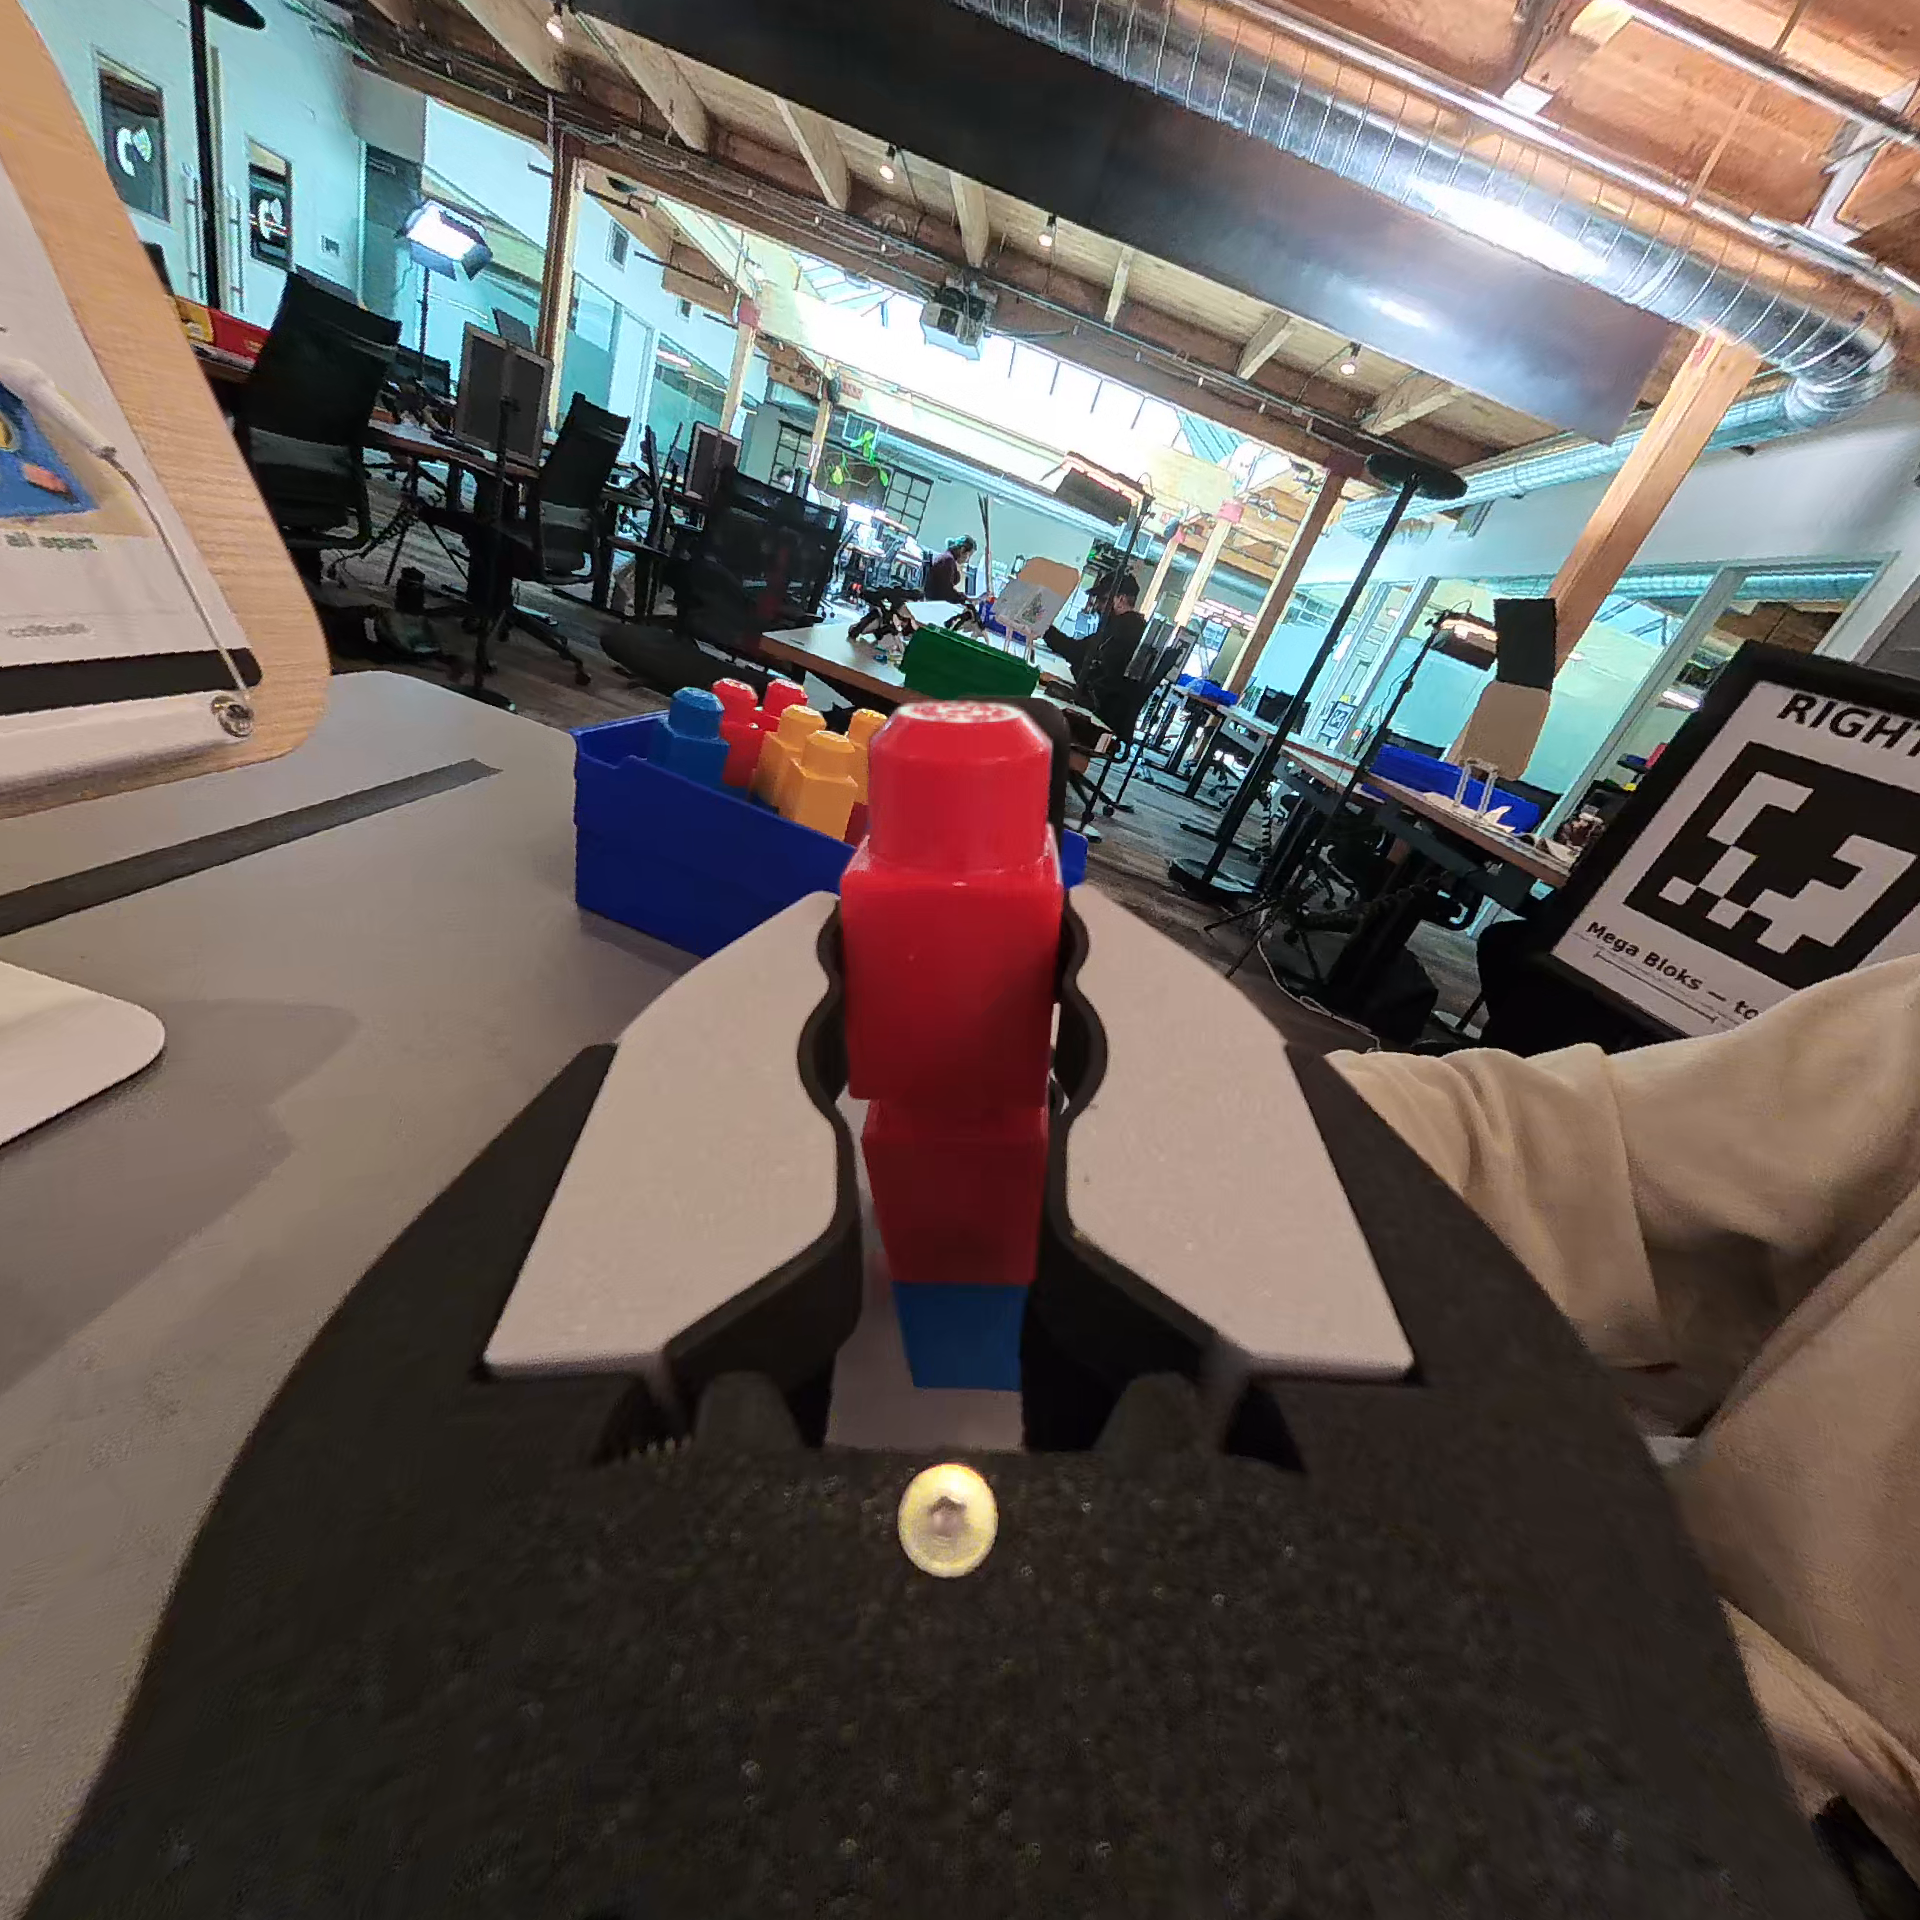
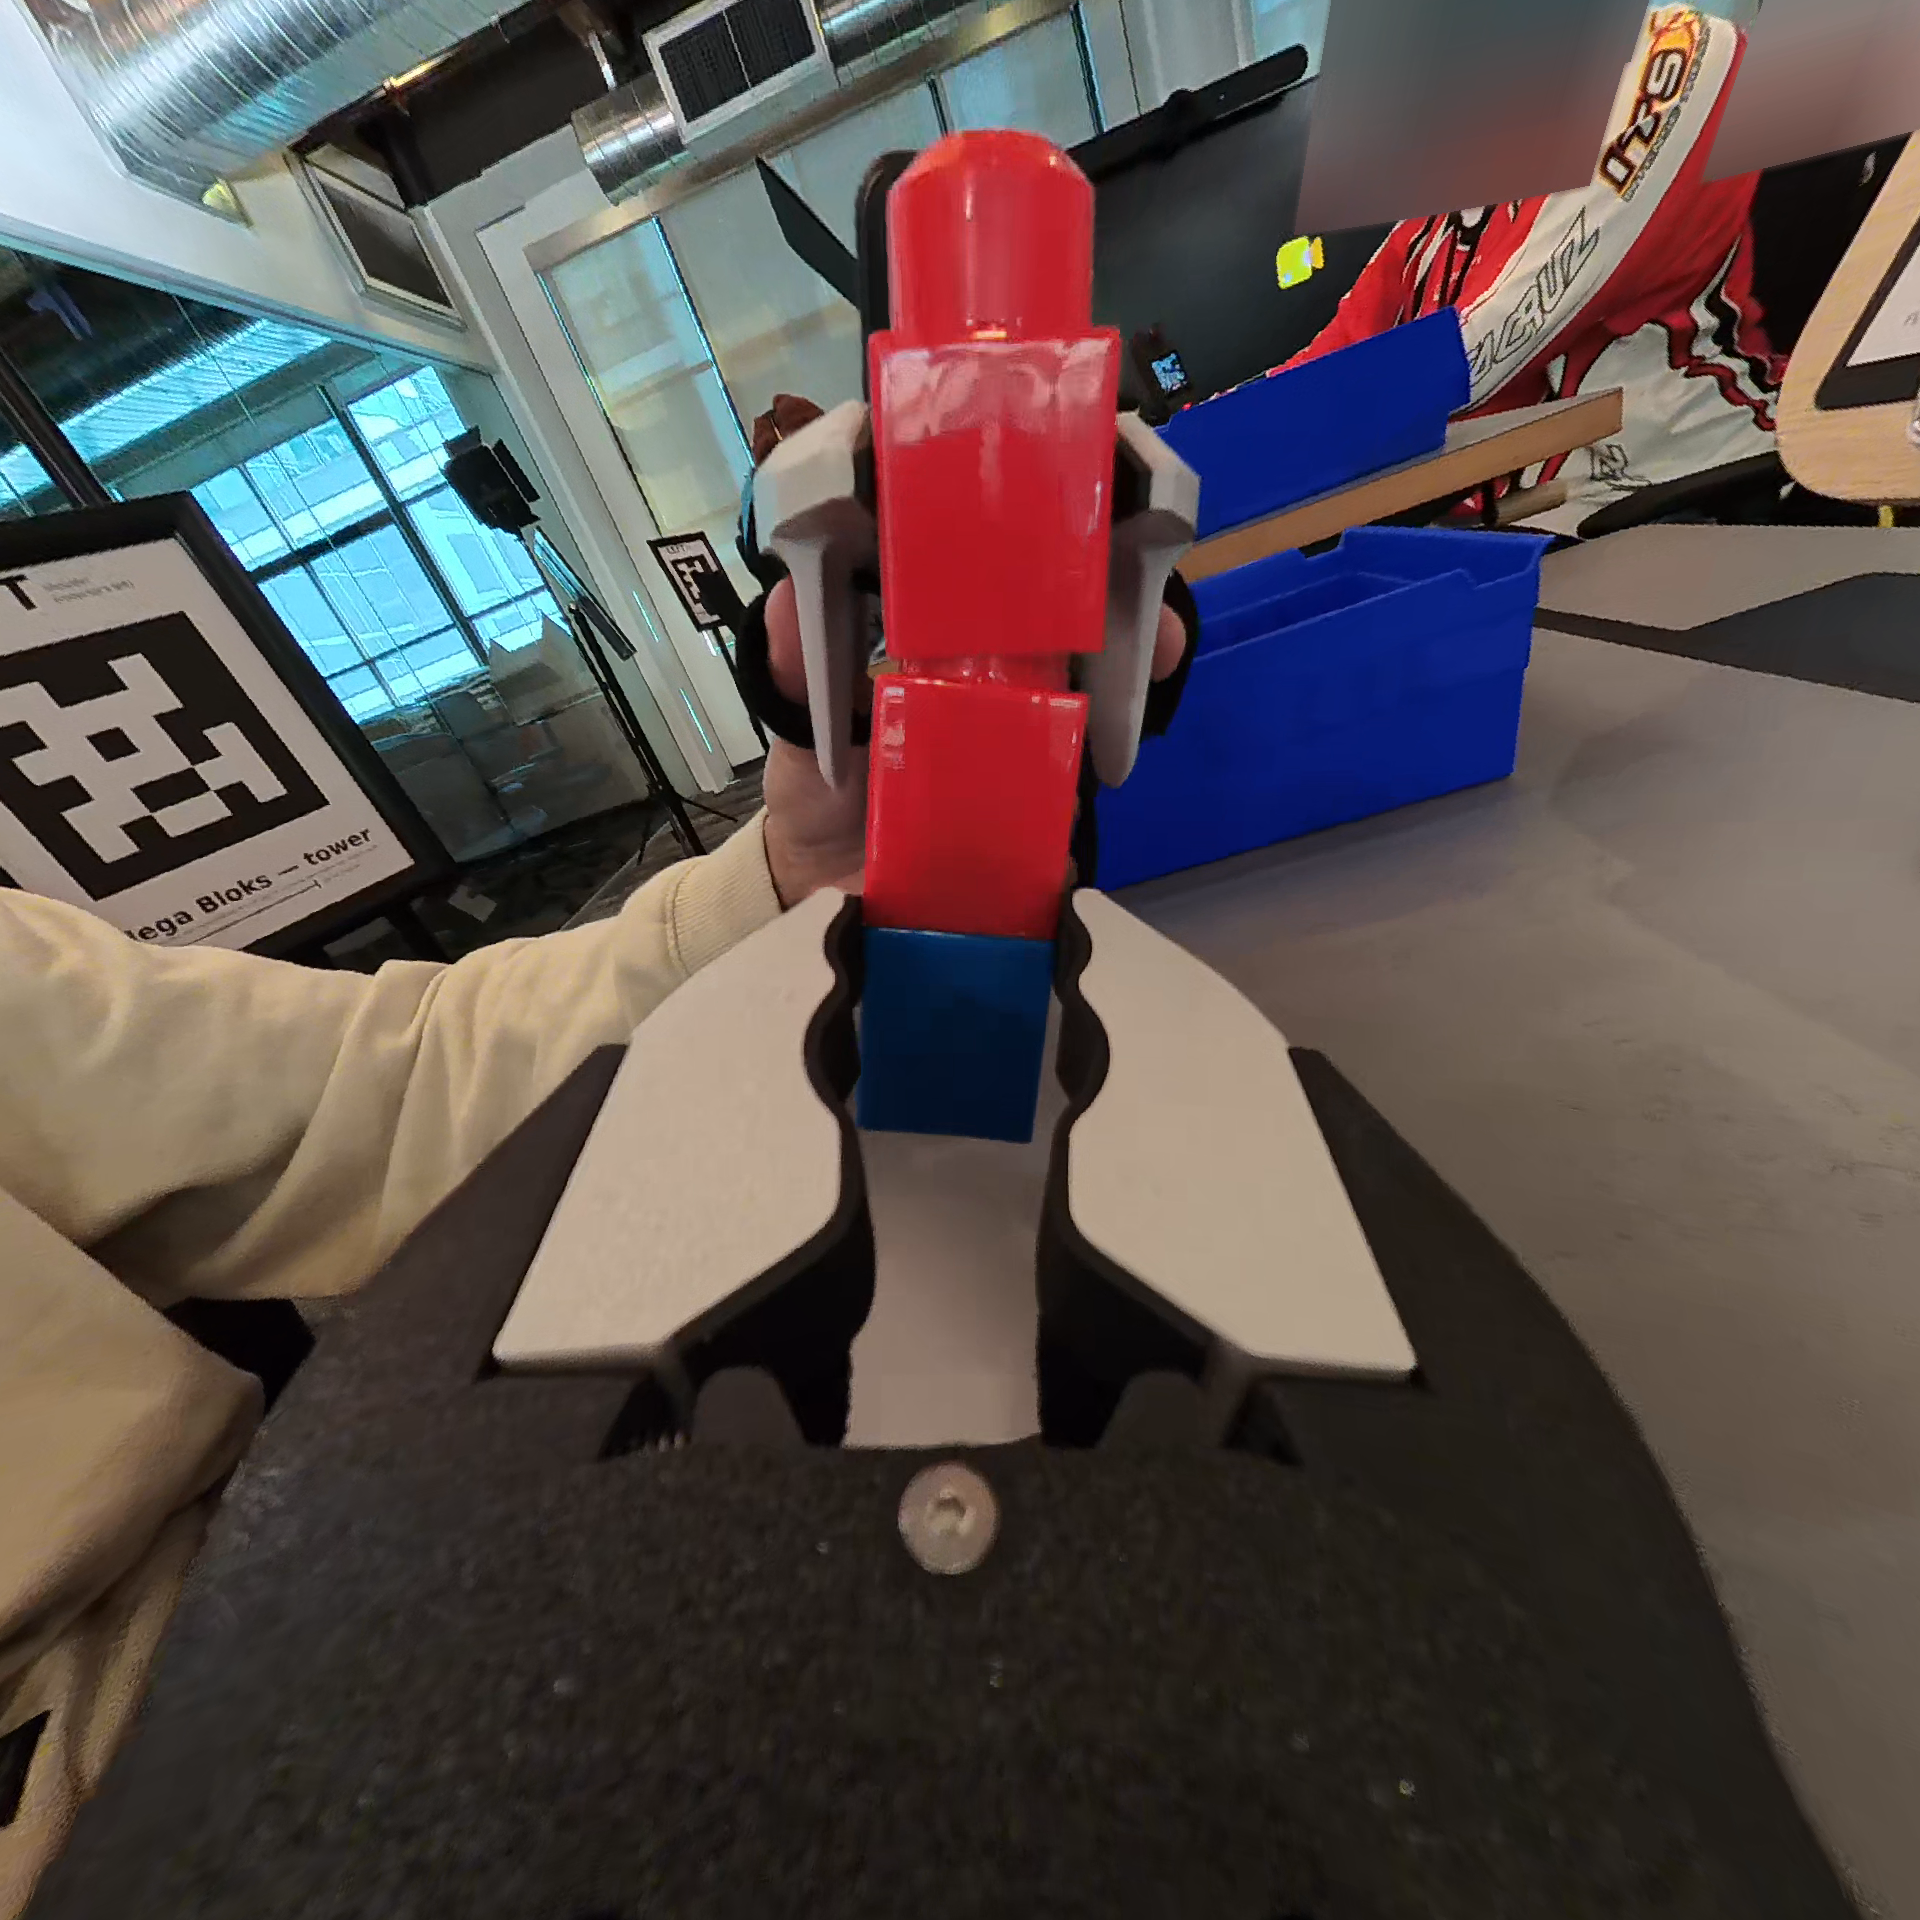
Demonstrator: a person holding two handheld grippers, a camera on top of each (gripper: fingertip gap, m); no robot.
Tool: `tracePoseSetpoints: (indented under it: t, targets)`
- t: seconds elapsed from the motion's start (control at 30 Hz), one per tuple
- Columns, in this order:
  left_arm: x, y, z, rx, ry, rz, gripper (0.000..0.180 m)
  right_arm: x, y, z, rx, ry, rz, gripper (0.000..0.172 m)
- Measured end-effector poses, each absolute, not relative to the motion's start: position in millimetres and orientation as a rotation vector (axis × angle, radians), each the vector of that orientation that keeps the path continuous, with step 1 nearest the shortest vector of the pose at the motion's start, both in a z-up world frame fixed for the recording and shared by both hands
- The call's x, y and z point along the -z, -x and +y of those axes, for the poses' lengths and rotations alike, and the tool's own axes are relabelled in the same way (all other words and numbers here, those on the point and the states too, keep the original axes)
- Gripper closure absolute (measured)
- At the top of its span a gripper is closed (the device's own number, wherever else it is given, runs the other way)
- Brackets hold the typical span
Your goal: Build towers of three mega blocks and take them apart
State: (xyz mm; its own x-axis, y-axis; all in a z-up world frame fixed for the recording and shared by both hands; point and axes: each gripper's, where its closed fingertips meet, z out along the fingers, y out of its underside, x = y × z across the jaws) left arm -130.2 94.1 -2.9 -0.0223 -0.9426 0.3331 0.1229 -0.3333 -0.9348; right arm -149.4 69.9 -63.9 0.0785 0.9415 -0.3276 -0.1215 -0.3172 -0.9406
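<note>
Bright, even daylight in both views. Strongest from the skylight band (image 1: 997,405) deep in the room, blown out to near white; more from the tall windows (image 2: 343,478) on the left of the right wrist view. Glare streak along the metal duct (image 1: 1507,197). White specular patches on the glossy top red block (image 2: 992,499). Soft grey shadows on the surface (image 1: 343,1039), no hard edges. Heavy fisheye bending: beams, posts and the marker sign (image 1: 1766,831) curved and tilted toward the edges. Slight motion smear on the blue block (image 1: 961,1335) and the near gripper bodies; far desks soft. Rectangular blurred patch (image 2: 1455,114) at top right.
</note>
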Motion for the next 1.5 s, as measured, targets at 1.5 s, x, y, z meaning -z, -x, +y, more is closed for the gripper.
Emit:
tracePoseSetpoints:
  t: [1.5]
  targets:
    - [6.1,127.1,99.0,1.627,1.374,0.839,0.144,26.2,110.9,90.7,-1.428,1.289,-0.648,0.138]
